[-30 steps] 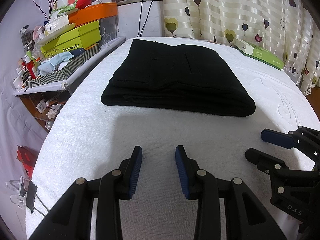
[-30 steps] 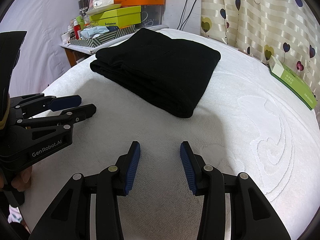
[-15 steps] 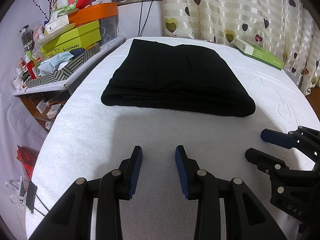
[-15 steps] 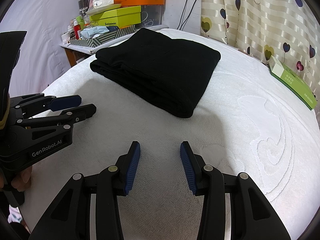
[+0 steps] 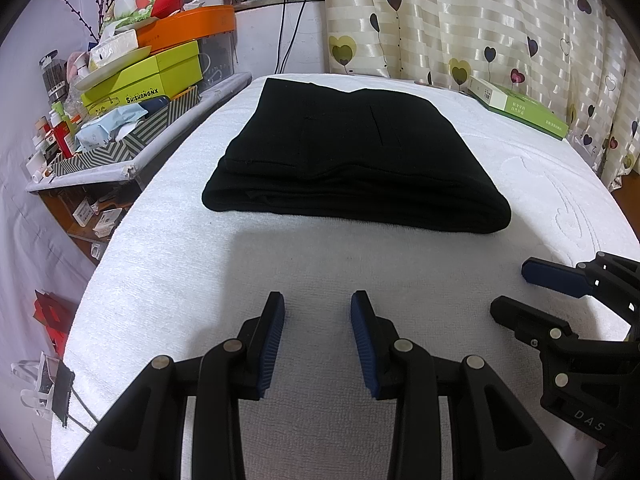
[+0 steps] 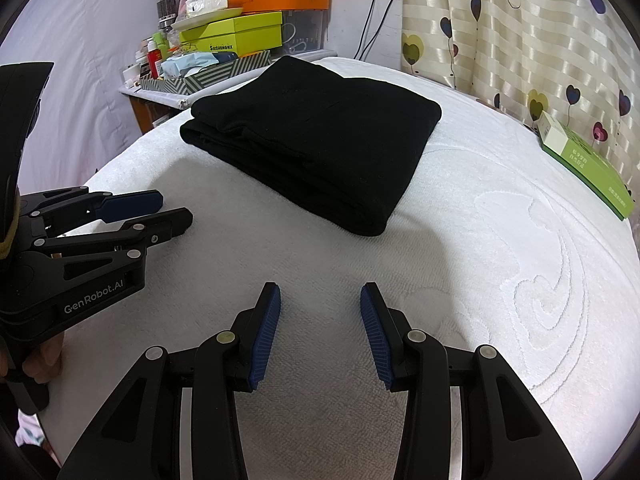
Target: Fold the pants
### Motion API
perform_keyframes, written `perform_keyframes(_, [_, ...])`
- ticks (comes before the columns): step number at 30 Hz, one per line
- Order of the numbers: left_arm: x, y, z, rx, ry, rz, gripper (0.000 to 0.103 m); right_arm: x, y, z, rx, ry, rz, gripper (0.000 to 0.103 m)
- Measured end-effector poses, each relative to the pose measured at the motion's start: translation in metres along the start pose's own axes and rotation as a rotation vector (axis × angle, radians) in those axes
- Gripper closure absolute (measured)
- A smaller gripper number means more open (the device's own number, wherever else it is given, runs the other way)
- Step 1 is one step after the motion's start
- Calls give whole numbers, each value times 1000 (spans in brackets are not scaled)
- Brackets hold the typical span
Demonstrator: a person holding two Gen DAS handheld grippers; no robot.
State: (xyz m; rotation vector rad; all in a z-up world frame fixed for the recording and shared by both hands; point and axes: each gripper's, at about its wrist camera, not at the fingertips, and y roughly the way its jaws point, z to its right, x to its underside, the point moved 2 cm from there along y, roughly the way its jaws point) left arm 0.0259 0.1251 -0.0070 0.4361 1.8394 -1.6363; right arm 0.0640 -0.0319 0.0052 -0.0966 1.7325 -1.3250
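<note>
Jaws: both released | pants [image 5: 356, 160] folded | labels: GenRobot.AI, DAS, SHISHANGNX

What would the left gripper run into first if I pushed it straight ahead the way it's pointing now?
Most likely the near folded edge of the black pants. The left gripper is open and empty over the bare white towel, with nothing between it and the pants. Its height over the towel is unclear.

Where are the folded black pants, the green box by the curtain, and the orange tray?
Folded black pants [image 5: 352, 152], left wrist view, top layer.
Green box [image 6: 588, 168], right wrist view, lid.
Orange tray [image 5: 192, 30], left wrist view, side wall.
</note>
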Motion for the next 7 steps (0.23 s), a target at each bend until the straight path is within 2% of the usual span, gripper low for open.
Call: perform_keyframes(7, [0,0,0,-3,3,0,66,0,0,0,-1,1,0,60])
